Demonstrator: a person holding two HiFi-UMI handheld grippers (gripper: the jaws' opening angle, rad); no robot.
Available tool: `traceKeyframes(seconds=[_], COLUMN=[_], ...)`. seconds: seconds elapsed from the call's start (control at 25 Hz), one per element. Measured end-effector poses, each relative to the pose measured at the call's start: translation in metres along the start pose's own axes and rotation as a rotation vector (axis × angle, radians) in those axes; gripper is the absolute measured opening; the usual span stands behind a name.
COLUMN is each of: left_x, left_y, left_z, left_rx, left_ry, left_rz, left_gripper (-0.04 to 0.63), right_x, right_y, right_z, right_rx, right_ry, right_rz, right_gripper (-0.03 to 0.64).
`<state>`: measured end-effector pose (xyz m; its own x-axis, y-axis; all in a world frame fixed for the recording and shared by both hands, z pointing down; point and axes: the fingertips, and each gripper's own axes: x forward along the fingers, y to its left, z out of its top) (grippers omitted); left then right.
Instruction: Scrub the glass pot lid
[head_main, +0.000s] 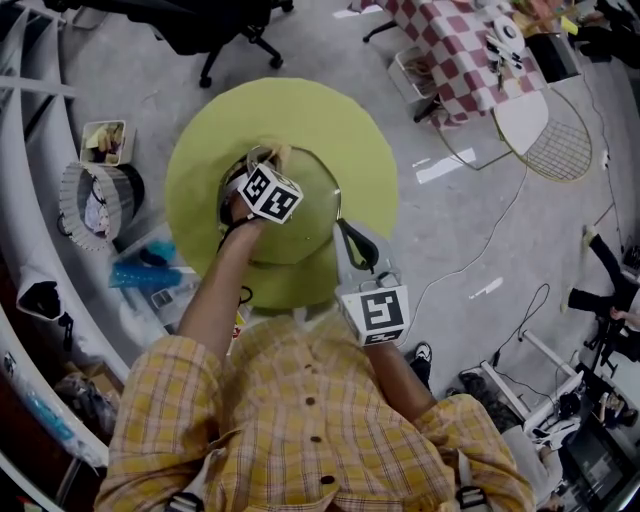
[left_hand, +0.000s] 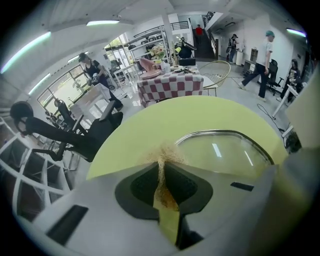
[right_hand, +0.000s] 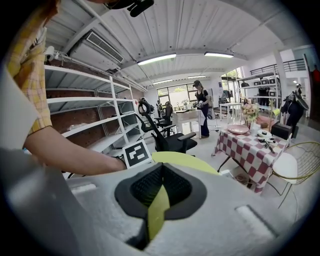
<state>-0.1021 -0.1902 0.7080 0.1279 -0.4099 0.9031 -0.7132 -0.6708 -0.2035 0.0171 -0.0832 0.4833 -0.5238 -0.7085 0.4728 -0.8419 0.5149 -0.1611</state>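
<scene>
The glass pot lid (head_main: 315, 205) with its steel rim lies on a round yellow-green table (head_main: 350, 130). It fills the right half of the left gripper view as the lid (left_hand: 225, 150). My left gripper (head_main: 272, 157) is over the lid's far edge, shut on a tan fibrous scrubber (left_hand: 163, 162) that sticks out past the jaws. A black lid handle (head_main: 355, 245) runs from the rim toward my right gripper (head_main: 372, 272). In the right gripper view that gripper (right_hand: 160, 172) has its pads closed; the handle itself is hidden beneath them.
A black office chair (head_main: 215, 25) stands beyond the table. A checkered table (head_main: 460, 50) and a wire chair (head_main: 555, 140) stand at the upper right. A white basket (head_main: 95, 200) and blue items (head_main: 150, 270) sit on the floor at left. People walk far off (left_hand: 262, 65).
</scene>
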Motion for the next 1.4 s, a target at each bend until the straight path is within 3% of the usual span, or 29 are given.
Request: traceKeyframes(seconds=[0.6, 1.4], left_x=[-0.014, -0.040], left_y=[0.030, -0.014], left_z=[-0.031, -0.038], left_rx=[-0.161, -0.011], left_ry=[-0.009, -0.070], left_rz=[0.008, -0.167], left_gripper=[0.040, 0.040], right_x=[0.001, -0.002], right_y=[0.015, 0.037], right_z=[0.003, 0.003], right_rx=[-0.016, -0.035], right_ry=[0.000, -0.003], right_rz=[0.011, 0.030], right_gripper=[-0.002, -0.003])
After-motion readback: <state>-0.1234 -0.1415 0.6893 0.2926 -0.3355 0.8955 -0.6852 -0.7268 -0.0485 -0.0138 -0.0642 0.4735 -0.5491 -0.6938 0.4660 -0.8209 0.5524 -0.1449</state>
